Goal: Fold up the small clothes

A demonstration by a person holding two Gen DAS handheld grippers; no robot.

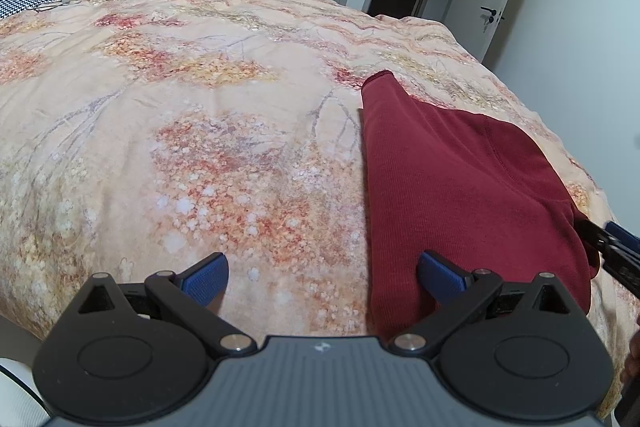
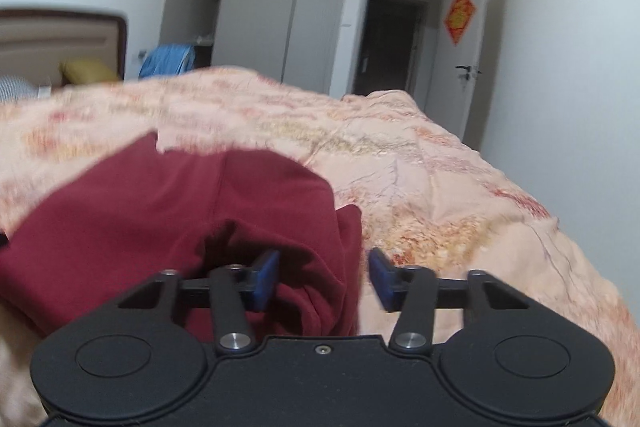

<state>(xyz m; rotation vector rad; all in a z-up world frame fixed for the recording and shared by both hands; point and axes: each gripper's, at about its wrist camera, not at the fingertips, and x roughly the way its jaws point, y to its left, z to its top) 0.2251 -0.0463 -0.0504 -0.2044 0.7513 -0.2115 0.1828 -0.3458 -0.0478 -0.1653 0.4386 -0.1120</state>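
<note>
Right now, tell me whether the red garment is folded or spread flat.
Partly folded: the red garment lies doubled on the bedspread, one bunched edge between the right tongs, which are open.

A dark red, finely ribbed knit garment (image 1: 460, 187) lies on the peach floral quilt (image 1: 180, 107), close to the near right edge of the bed. It is partly folded lengthwise: one long narrow part runs away to a hemmed end, lying flat, with a stitched seam curving across the broader part. Its near right edge is bunched into soft, raised folds (image 2: 320, 291).
</note>
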